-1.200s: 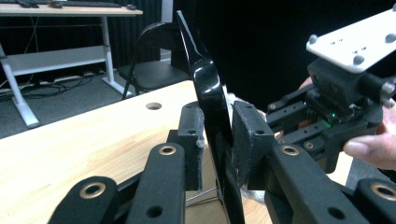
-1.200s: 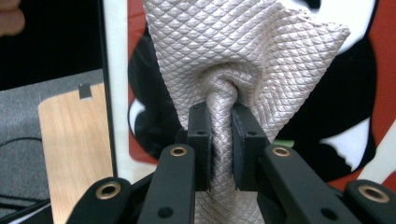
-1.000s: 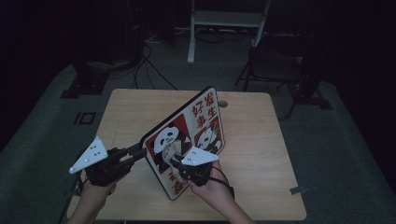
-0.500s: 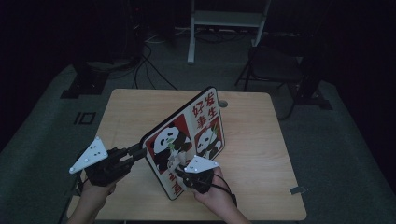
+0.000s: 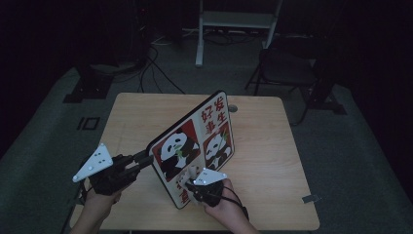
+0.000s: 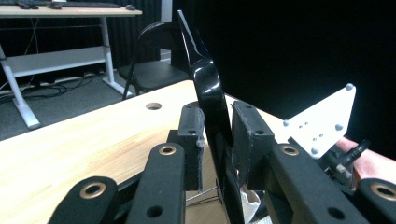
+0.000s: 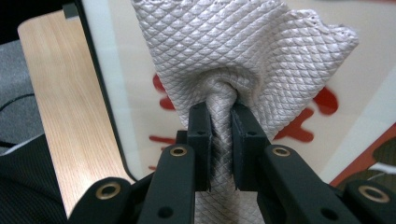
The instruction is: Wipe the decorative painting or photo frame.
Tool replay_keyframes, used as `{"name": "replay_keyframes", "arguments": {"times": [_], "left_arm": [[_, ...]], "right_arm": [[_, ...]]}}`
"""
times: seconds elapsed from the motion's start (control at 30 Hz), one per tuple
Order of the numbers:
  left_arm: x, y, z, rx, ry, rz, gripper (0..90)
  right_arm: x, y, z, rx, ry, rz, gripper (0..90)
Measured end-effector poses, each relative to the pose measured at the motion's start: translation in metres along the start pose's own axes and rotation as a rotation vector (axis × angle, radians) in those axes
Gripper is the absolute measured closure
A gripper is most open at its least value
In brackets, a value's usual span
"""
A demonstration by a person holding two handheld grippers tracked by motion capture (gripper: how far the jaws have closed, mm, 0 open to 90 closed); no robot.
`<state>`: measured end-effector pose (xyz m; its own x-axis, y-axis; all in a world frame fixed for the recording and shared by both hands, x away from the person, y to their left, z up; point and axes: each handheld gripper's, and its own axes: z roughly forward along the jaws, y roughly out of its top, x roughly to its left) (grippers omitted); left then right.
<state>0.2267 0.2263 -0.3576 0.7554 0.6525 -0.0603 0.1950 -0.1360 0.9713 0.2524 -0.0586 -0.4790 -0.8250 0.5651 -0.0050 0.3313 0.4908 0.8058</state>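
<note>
On the near half of a light wooden table, a flat board printed with two pandas and red characters stands tilted on its lower edge, its printed face toward the person. Its black rim runs from the near centre of the table up toward the far right. The left gripper pinches the board's left edge: in the left gripper view, the glossy black edge sits squeezed between the two black jaws, both pads touching it. The right gripper is at the board's lower front, pressed against the printed face. In the right gripper view, its jaws are clamped on a bunched fold of white, diamond-textured cloth, which fans out flat against the board above the jaws. Each gripper carries a grey triangular plate, and a hand holds each from the bottom of the high view. Beyond the table, on a dark floor, stand a folding chair and a white desk frame.
</note>
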Motion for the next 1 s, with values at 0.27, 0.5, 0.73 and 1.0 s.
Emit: {"name": "replay_keyframes", "arguments": {"times": [0.27, 0.5, 0.73, 1.0], "left_arm": [[0.0, 0.0, 0.0, -0.002, -0.002, 0.004, 75.4], [-0.001, 0.0, 0.0, -0.002, -0.007, 0.005, 75.5], [-0.001, 0.0, 0.001, -0.003, -0.012, 0.004, 75.5], [0.0, 0.0, 0.0, -0.002, -0.019, -0.001, 75.2]], "right_arm": [[0.001, -0.016, 0.008, 0.055, 0.006, 0.012, 79.8], [0.001, -0.028, 0.015, 0.101, 0.014, 0.021, 79.8], [0.002, -0.036, 0.02, 0.132, 0.019, 0.029, 79.8], [0.001, -0.033, 0.018, 0.16, 0.039, 0.036, 80.2]]}}
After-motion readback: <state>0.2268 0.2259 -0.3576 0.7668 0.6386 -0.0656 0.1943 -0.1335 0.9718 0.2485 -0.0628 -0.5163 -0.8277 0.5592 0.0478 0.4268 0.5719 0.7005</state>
